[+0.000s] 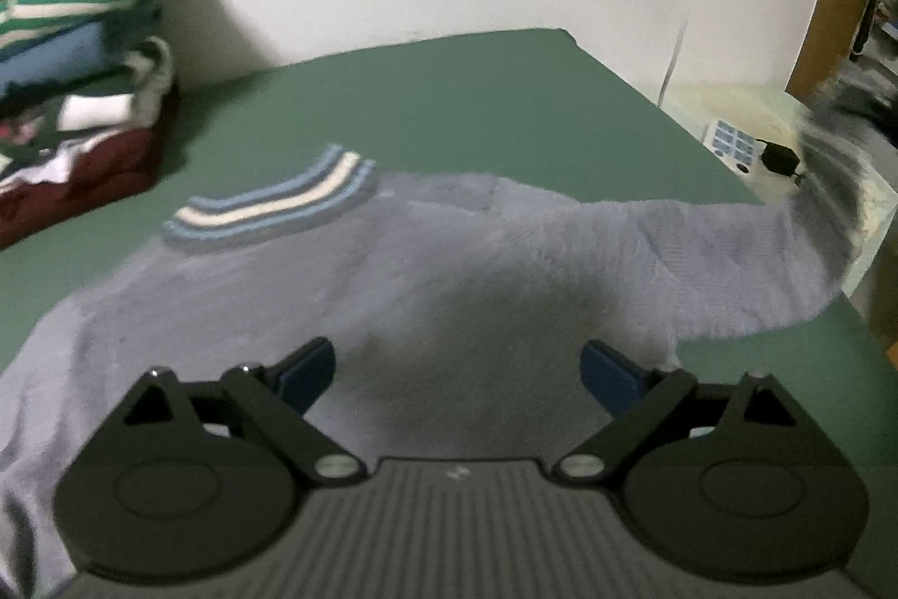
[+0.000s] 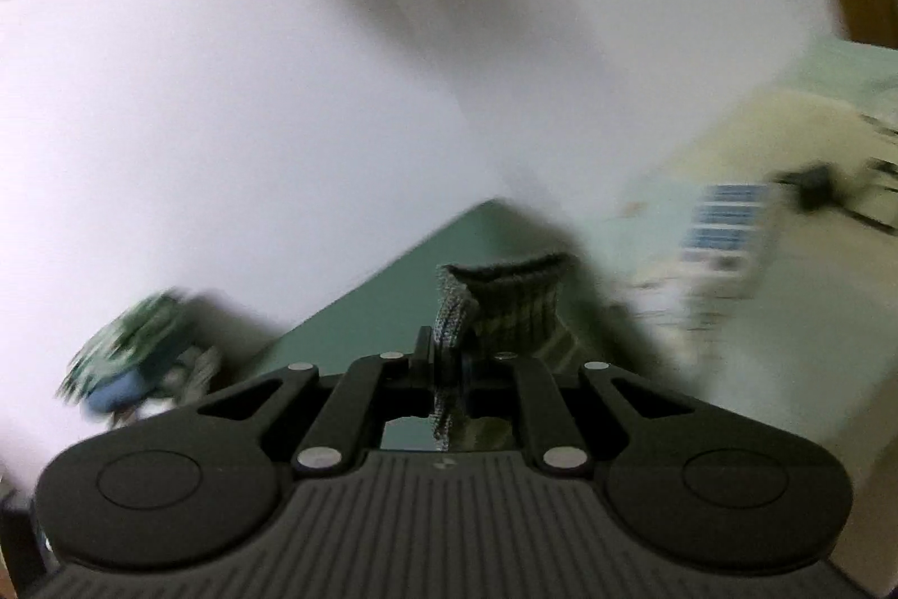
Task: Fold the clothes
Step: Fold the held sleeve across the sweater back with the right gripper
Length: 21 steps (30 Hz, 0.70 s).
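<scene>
A grey-lilac knitted sweater point(image 1: 348, 284) with a blue and cream striped collar point(image 1: 269, 206) lies spread on the green table point(image 1: 449, 94). Its right sleeve point(image 1: 729, 251) stretches up and off to the right, blurred at its cuff. My left gripper point(image 1: 457, 369) hovers open over the sweater's body, nothing between its blue pads. In the right wrist view my right gripper point(image 2: 446, 369) is shut on the ribbed grey sleeve cuff point(image 2: 505, 296), which stands up past the fingertips. That view is heavily blurred.
A stack of folded clothes point(image 1: 78, 94) sits at the table's back left against the white wall; it shows blurred in the right wrist view as the stack point(image 2: 134, 357). Right of the table, a power strip point(image 1: 735, 144) with a black plug point(image 1: 780, 158) lies on a pale surface.
</scene>
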Motion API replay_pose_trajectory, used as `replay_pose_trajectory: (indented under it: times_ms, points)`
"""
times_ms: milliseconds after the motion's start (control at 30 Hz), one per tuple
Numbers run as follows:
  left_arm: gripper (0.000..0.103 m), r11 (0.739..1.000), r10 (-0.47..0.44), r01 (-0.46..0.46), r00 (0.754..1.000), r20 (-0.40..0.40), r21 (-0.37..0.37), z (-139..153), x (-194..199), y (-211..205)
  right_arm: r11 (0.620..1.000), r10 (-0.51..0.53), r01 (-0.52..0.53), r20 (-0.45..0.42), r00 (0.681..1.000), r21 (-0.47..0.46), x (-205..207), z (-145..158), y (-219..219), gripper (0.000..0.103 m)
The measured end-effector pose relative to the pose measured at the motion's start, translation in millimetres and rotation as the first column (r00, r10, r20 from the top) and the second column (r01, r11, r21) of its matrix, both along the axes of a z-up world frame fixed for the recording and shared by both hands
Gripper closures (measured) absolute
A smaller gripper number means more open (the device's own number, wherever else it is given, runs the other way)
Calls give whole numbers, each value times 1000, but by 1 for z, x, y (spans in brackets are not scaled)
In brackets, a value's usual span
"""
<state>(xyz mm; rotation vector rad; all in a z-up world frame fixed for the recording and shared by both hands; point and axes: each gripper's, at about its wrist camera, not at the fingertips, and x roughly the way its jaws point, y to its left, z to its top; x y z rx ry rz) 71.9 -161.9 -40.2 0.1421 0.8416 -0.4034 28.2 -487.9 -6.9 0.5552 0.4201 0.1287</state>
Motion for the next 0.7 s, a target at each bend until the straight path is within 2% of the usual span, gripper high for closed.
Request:
replay_pose_trajectory:
  times_ms: [67,167,233,300,367,433,500,567,633,667,700]
  points:
    - [3,999,12,-12,1000,2,-39,7,-12,19,993,99,-98,18,995,-58,10,4,36,94]
    - [4,994,79,-77,997,18,-81,11,-23,49,960,245,-239,26,969,-143,25,7,91,94]
    - [5,987,146,-144,989,27,-70,8,-25,67,928,330,-325,-4,944,-183,33,-2,126,94]
    - [5,973,215,-214,977,4,-81,5,-26,87,888,401,-401,-49,915,-225,38,-18,159,94]
    - [5,957,272,-273,962,-28,-101,2,-27,108,835,450,-458,-102,887,-305,36,-32,193,94]
    - [5,951,279,-283,959,-51,-122,1,-30,122,774,482,-499,-149,864,-391,31,-44,220,94]
    - [5,955,263,-268,963,-54,-124,0,-34,128,728,498,-525,-187,847,-440,30,-59,232,93]
    - [10,963,234,-239,971,-59,-121,-3,-33,127,694,498,-539,-223,838,-477,25,-70,239,92]
    - [14,969,197,-208,977,-85,-137,-7,-29,123,677,494,-550,-253,832,-489,23,-76,241,87]
    - [15,971,176,-189,980,-97,-145,-9,-25,120,677,493,-553,-259,831,-486,20,-76,239,79]
    - [15,973,155,-170,982,-109,-154,-11,-21,116,685,488,-549,-257,834,-479,15,-71,235,66]
